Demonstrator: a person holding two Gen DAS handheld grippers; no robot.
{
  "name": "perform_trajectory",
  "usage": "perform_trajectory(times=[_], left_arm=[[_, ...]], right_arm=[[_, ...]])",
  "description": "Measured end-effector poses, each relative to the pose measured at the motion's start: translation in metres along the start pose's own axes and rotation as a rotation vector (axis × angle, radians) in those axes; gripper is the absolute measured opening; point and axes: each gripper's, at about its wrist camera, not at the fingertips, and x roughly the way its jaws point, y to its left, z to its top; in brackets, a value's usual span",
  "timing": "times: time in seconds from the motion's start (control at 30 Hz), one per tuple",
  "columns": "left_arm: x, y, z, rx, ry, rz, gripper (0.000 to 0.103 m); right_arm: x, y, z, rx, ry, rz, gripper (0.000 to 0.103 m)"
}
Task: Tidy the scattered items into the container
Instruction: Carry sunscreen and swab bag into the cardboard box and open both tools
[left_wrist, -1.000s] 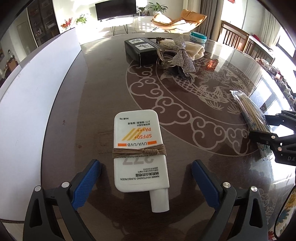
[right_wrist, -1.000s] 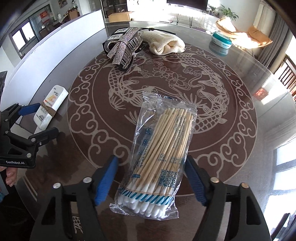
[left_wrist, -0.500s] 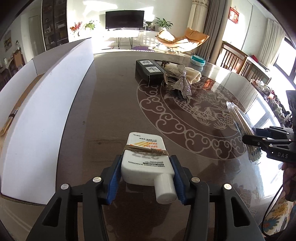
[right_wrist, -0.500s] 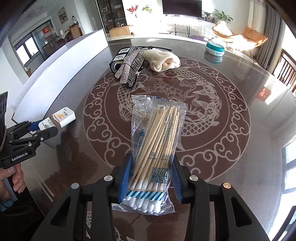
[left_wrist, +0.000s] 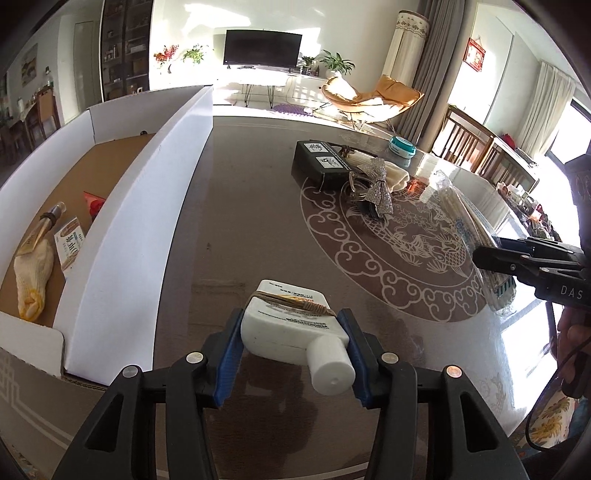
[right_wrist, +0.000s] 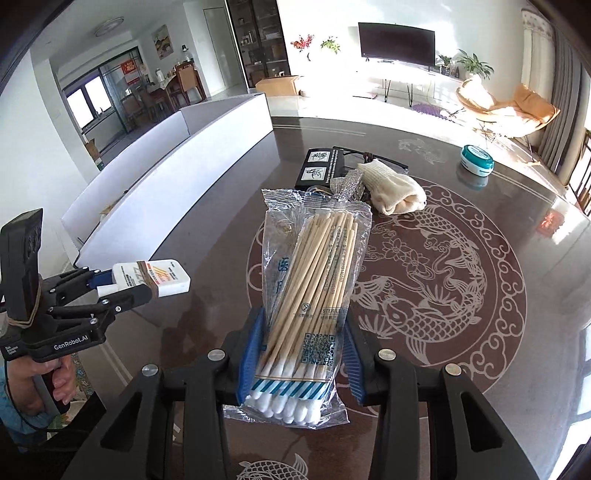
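My left gripper (left_wrist: 290, 354) is shut on a white sunscreen tube (left_wrist: 291, 325) with a twine band and holds it above the table; it also shows in the right wrist view (right_wrist: 147, 277). My right gripper (right_wrist: 301, 354) is shut on a clear bag of cotton swabs (right_wrist: 314, 280), lifted off the table; the bag also shows in the left wrist view (left_wrist: 469, 229). The white cardboard box (left_wrist: 147, 192) stands at the left, with a yellow sock (left_wrist: 33, 277) and small packets inside.
On the dark round table (right_wrist: 461, 295) lie a black box (left_wrist: 317, 162), a glittery bow (left_wrist: 376, 184), a cream sock (right_wrist: 395, 192) and a teal round tin (right_wrist: 476, 158). Chairs stand beyond the table's right edge.
Both grippers closed on their items and lifted them: the left on the sunscreen tube, the right on the swab bag. The box's inside has come into the left view.
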Motion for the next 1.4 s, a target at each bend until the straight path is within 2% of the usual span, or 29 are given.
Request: perform_trajectory(times=[0.27,0.43,0.6,0.77,0.9,1.03,1.23,1.4], left_arm=[[-0.031,0.002,0.011,-0.017,-0.076,-0.020,0.050],[-0.066,0.039,0.034,-0.068,-0.146,0.003,0.050],[-0.094,0.110,0.055,-0.145,-0.197,0.111,0.050],[-0.109,0.191,0.065,-0.245,-0.203,0.242,0.050],[-0.104,0.237,0.064,-0.299,-0.178,0.325,0.050],[-0.087,0.265,0.055,-0.340,-0.128,0.356,0.050],[-0.060,0.273,0.042,-0.340,-0.067,0.353,0.050],[-0.049,0.269,0.042,-0.321,-0.048,0.378,0.051]], right_arm=[[0.001,0.005,0.003,-0.024,0.015,0.005,0.041],[0.006,0.027,0.033,-0.078,0.011,0.032,0.041],[0.013,0.086,0.085,-0.188,-0.019,0.100,0.041],[0.024,0.169,0.139,-0.289,-0.067,0.255,0.041],[0.052,0.238,0.158,-0.366,-0.054,0.374,0.041],[0.103,0.287,0.156,-0.422,0.019,0.389,0.041],[0.153,0.312,0.133,-0.461,0.111,0.378,0.041],[0.173,0.321,0.116,-0.536,0.131,0.286,0.043]])
